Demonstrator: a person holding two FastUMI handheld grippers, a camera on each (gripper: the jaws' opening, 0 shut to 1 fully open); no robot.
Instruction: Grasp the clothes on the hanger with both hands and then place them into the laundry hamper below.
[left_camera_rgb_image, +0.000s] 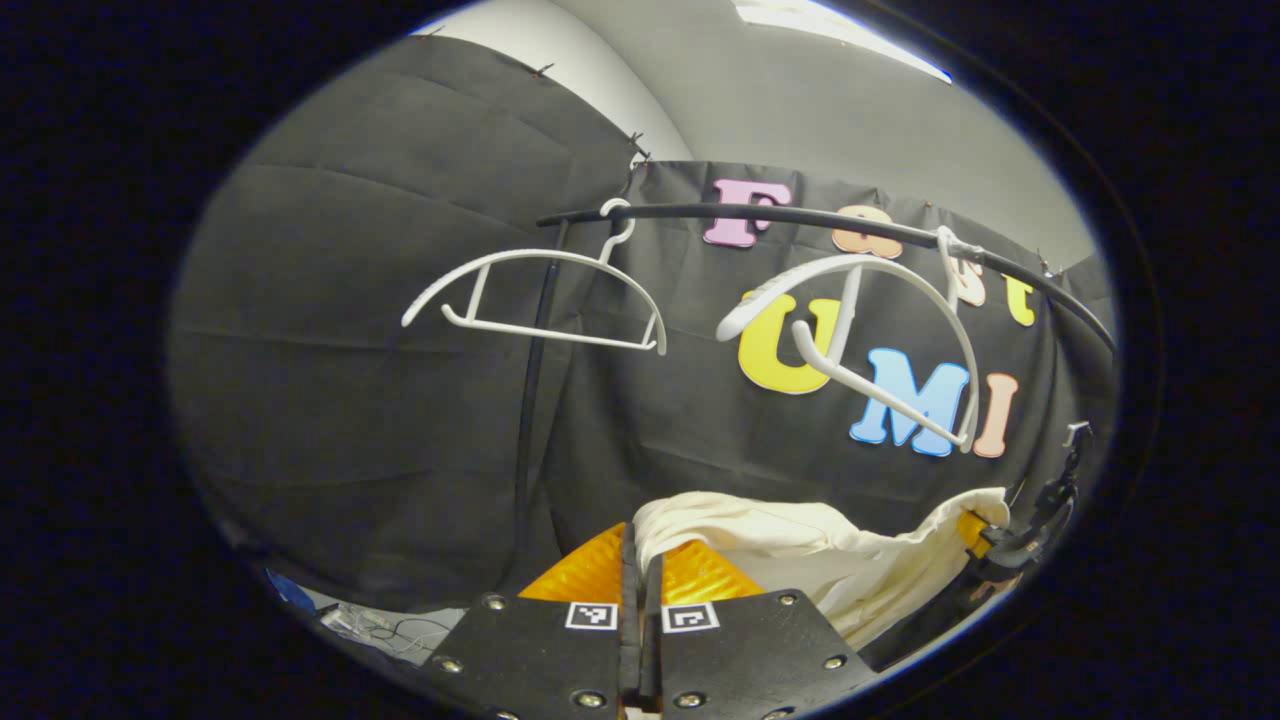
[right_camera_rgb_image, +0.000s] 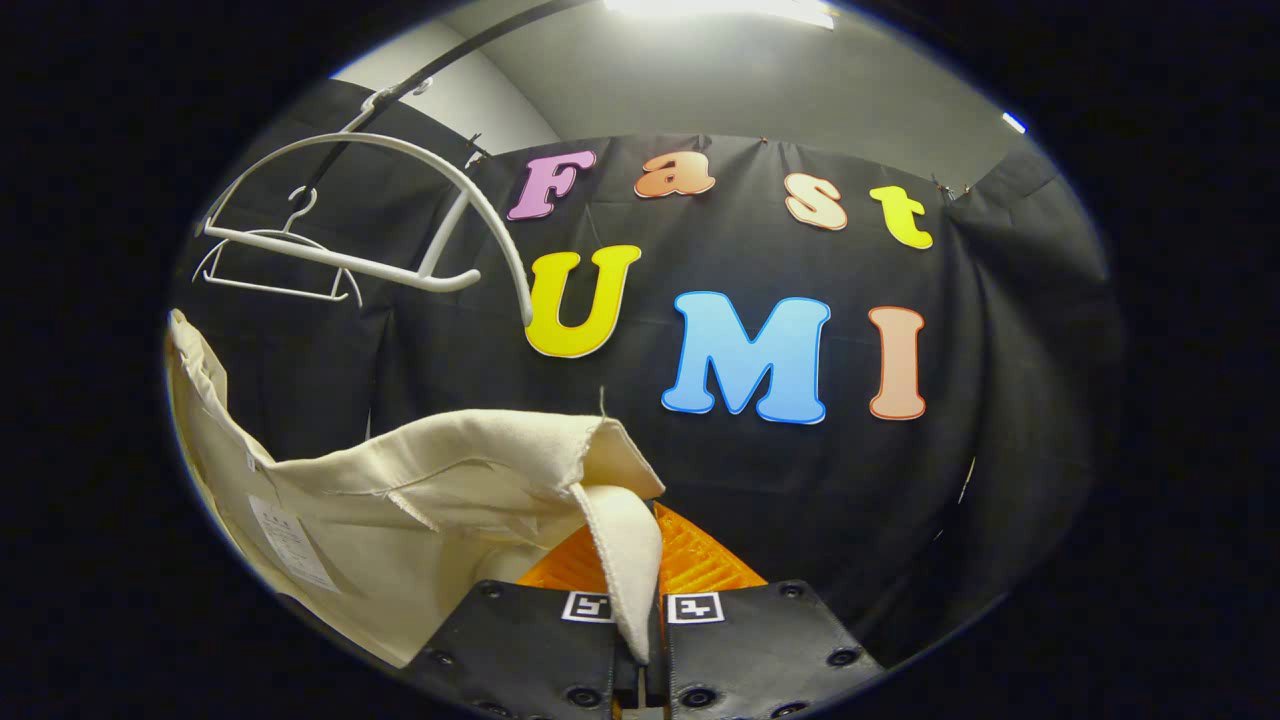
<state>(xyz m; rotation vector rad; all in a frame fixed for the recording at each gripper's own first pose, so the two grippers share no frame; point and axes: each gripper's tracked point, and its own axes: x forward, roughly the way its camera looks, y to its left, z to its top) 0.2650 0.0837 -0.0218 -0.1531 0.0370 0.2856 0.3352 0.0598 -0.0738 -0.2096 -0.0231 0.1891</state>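
Note:
A cream garment hangs stretched between my two grippers, off the hangers. In the left gripper view my left gripper is shut, with one end of the cloth coming out from between its fingertips. The cloth's other end runs right to the right gripper, seen farther off. In the right gripper view my right gripper is shut on a folded edge of the garment, which sags away to the left with a label on its inner side.
Two bare white hangers hang on a black rail above the cloth; the right one is tilted. The rail's black upright pole stands behind. Cables lie on the floor at lower left.

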